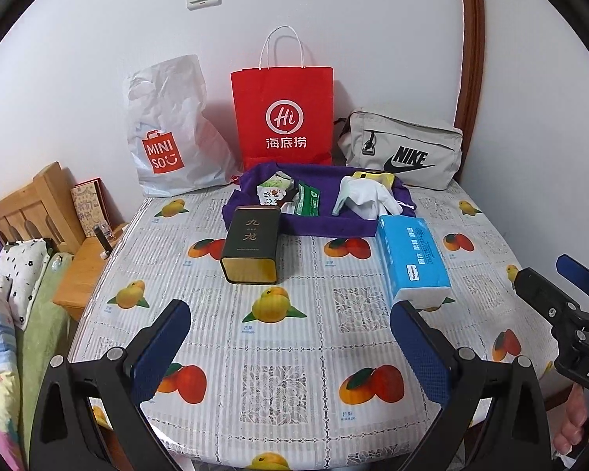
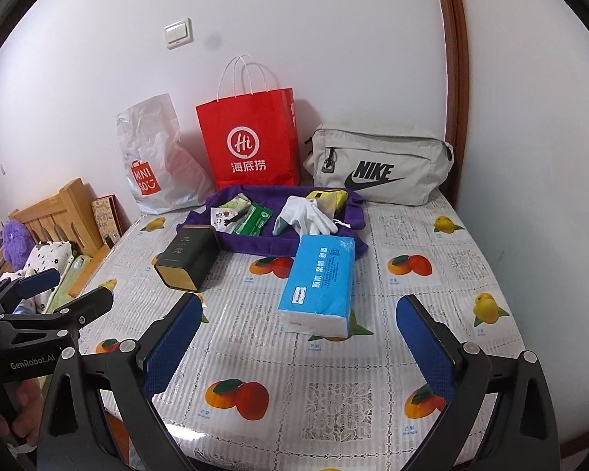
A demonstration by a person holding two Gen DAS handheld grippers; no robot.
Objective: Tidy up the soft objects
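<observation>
A blue tissue pack [image 1: 410,261] [image 2: 320,280] lies on the fruit-print table. Behind it a purple cloth [image 1: 322,225] [image 2: 255,241] holds white gloves [image 1: 363,196] [image 2: 304,214], a green packet [image 1: 308,200] [image 2: 255,219], snack sachets [image 1: 273,192] and a yellow item [image 1: 375,176]. A dark tea tin [image 1: 251,249] [image 2: 190,257] lies at the cloth's front left. My left gripper [image 1: 290,345] is open and empty, short of the tin and the pack. My right gripper [image 2: 298,337] is open and empty, just in front of the tissue pack. Each shows in the other's view, the right gripper [image 1: 557,278] and the left gripper [image 2: 74,290].
Against the wall stand a white Miniso bag [image 1: 169,129] [image 2: 153,157], a red paper bag [image 1: 284,117] [image 2: 251,141] and a grey Nike pouch [image 1: 404,149] [image 2: 377,165]. A wooden bedside stand [image 1: 82,271] and a bed with pillows [image 1: 19,271] are left of the table.
</observation>
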